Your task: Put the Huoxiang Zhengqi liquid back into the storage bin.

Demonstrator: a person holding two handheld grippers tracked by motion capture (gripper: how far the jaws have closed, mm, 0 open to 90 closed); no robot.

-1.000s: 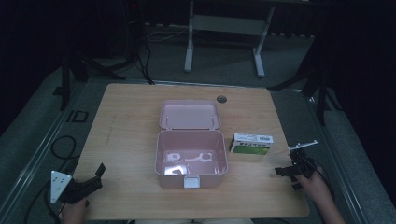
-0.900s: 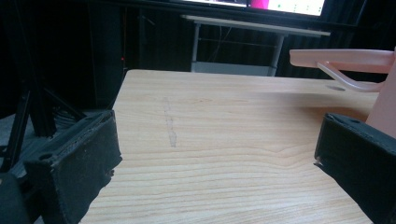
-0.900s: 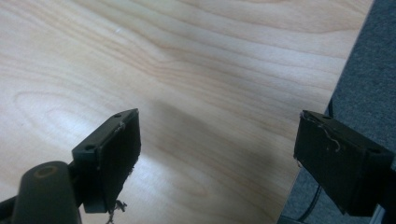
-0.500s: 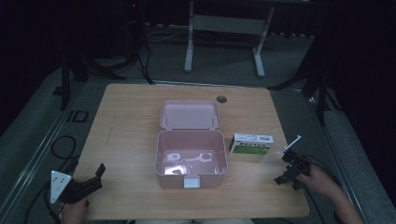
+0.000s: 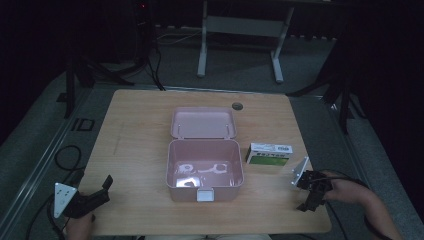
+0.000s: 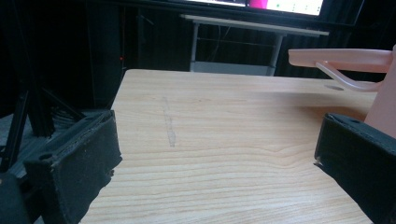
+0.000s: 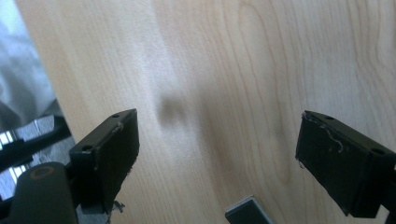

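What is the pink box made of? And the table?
The pink box looks like smooth plastic: its inside shines under the light. The table looks like pale wood, or a wood-look top, with grain lines running across it.

left tool (image 5: 100, 192): jaws wide apart | right tool (image 5: 311, 195): jaws wide apart

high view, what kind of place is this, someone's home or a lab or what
Probably a lab or recording studio, not a home. A lone wooden table stands in a dark room on grey floor, with cables trailing beside it, black stands around it, and a person holding a gripper in each hand: left gripper, right gripper.
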